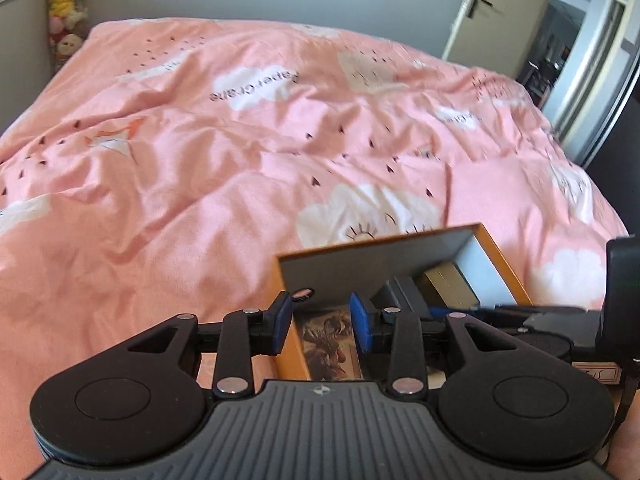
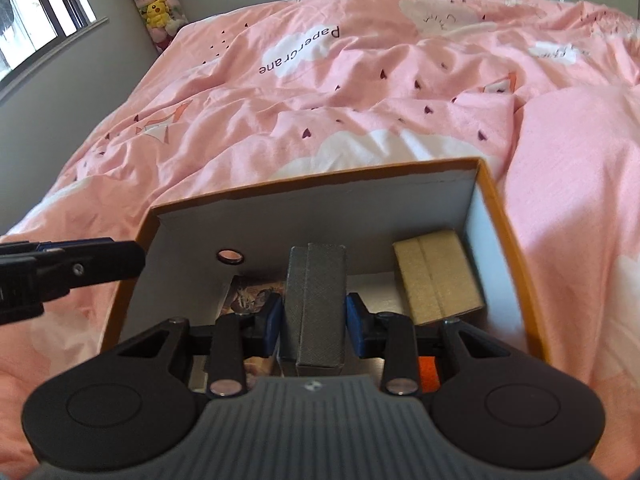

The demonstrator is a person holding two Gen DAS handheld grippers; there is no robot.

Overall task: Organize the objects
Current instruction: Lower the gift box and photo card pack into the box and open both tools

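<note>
An orange cardboard box (image 2: 508, 240) with white inner walls lies on a pink bed. My right gripper (image 2: 314, 326) is shut on a grey textured box (image 2: 316, 304) and holds it inside the orange box. A tan box (image 2: 436, 280) and a picture card (image 2: 252, 300) lie inside too. My left gripper (image 1: 320, 322) is open, its fingers straddling the orange box's left wall (image 1: 290, 344). The left gripper also shows at the left of the right wrist view (image 2: 72, 268).
The pink duvet (image 1: 200, 160) with cloud prints covers the bed. Plush toys (image 2: 158, 4) hang in the far corner next to a window (image 2: 36, 16). An open door (image 1: 492, 8) is at the far right. An orange item (image 2: 428, 372) lies in the box.
</note>
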